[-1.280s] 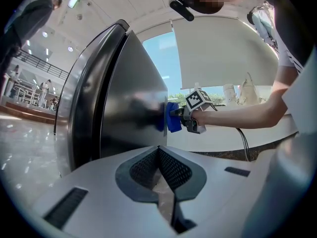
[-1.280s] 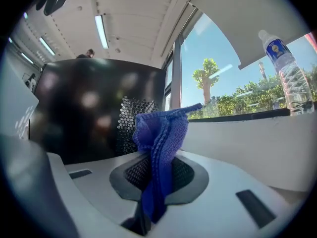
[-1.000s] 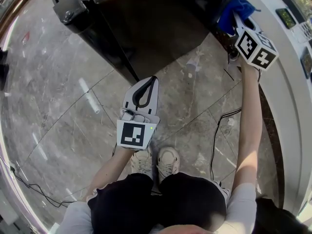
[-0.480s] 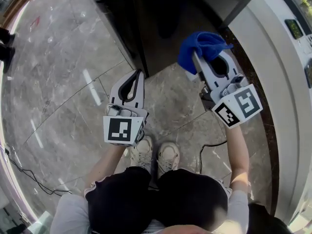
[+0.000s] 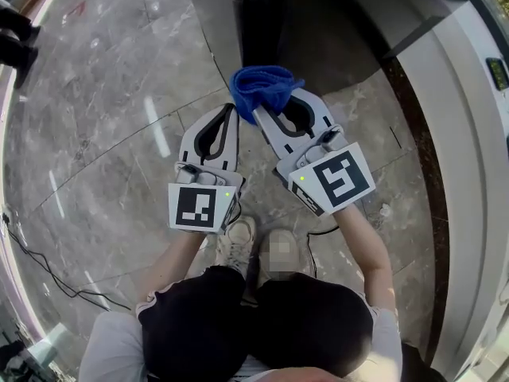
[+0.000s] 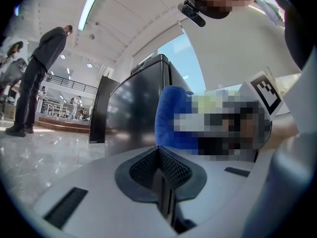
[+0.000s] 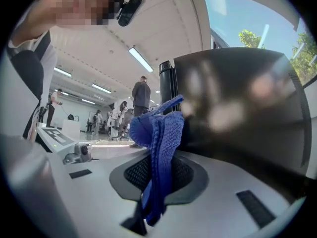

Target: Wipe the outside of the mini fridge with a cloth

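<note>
Right gripper view shows our right gripper (image 7: 154, 182) clamped on the blue cloth (image 7: 157, 148), which stands up from the jaws so we can press it on the black mini fridge (image 7: 237, 103) just ahead. Our left gripper (image 6: 166, 192) is closed on nothing and waits beside.

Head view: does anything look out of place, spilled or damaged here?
Nothing stands out. The right gripper is shut on the blue cloth, which bunches up past its jaws. The left gripper is shut and empty. The mini fridge shows no visible damage.
</note>
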`<state>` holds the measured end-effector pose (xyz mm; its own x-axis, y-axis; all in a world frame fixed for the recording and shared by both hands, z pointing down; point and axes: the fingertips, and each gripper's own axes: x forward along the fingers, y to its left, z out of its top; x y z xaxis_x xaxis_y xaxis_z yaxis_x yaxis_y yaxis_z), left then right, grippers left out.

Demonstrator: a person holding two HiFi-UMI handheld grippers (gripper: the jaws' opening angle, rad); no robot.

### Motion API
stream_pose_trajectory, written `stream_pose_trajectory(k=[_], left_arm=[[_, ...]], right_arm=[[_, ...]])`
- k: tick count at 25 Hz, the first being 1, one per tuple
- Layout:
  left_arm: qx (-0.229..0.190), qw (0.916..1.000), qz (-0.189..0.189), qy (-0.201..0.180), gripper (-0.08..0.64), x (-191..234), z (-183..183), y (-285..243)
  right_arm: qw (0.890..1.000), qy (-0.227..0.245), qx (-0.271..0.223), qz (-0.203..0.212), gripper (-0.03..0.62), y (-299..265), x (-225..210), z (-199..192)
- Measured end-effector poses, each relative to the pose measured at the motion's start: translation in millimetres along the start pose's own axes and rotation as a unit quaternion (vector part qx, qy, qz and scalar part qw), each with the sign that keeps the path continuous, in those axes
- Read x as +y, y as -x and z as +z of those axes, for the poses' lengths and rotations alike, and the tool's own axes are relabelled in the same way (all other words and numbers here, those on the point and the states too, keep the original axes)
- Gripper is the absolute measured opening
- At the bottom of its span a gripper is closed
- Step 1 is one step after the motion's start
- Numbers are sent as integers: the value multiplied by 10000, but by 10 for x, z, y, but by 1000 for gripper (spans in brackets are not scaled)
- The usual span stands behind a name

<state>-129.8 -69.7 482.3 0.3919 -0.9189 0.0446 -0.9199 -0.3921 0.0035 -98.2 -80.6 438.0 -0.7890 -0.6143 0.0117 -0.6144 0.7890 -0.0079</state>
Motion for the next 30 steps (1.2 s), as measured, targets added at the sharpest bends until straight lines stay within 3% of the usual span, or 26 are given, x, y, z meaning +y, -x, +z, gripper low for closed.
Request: stream_pose_trajectory(k=[12, 15, 19, 23, 30], left_arm=[[-36, 9992, -373, 163, 5, -241, -37, -88], [64, 9986, -515, 128, 5, -335, -97, -122], [37, 9976, -662, 192, 5, -451, -96, -215], [-257, 9956, -802, 403, 5, -620, 15, -316], [-154, 9942, -971, 431, 5, -770, -74, -360]], right_arm=[[9980, 185, 77, -592, 75, 190, -428, -11], [9963, -10, 10, -857, 75, 296, -645, -33], [9919, -168, 2, -1261, 75, 433, -963, -81], [9883, -250, 78, -1505, 75, 539, -1168, -104], [9736, -343, 33, -2256, 75, 846, -1795, -175]])
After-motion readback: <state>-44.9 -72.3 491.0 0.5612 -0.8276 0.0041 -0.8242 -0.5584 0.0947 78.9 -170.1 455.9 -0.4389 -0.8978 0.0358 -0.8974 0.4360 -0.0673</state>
